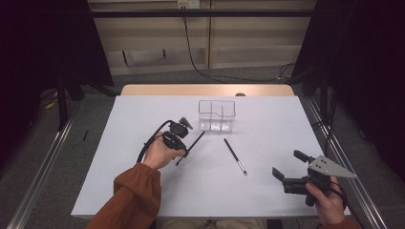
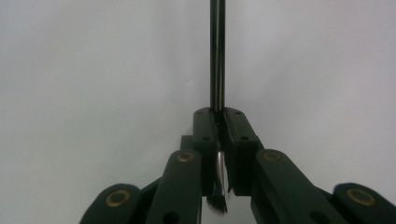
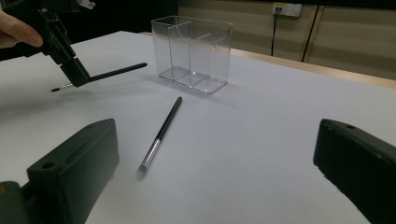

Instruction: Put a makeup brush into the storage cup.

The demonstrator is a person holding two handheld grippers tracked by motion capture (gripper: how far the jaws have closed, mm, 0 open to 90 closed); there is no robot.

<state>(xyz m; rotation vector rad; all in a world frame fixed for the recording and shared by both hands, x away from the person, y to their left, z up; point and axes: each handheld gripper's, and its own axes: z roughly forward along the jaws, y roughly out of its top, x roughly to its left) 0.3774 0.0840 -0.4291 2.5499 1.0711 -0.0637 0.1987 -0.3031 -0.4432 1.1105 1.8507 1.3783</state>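
My left gripper (image 1: pixel 187 150) is shut on a thin black brush (image 1: pixel 196 141) near its bristle end and holds it level, just above the white table. In the left gripper view the jaws (image 2: pixel 218 114) clamp the metal ferrule, and the black handle (image 2: pixel 217 56) runs straight ahead. A second black brush (image 1: pixel 235 156) with a silver ferrule lies flat mid-table; the right gripper view has it (image 3: pixel 161 133) ahead of the jaws. My right gripper (image 1: pixel 285 163) rests open and empty at the front right (image 3: pixel 215 140). The left gripper (image 3: pixel 74 72) also shows far off in that view.
A clear plastic organiser (image 1: pixel 217 114) with compartments stands empty at the back centre of the table (image 1: pixel 267 191), also seen as a clear box (image 3: pixel 194 51). A wooden strip runs along the table's far edge. Metal rails flank both sides.
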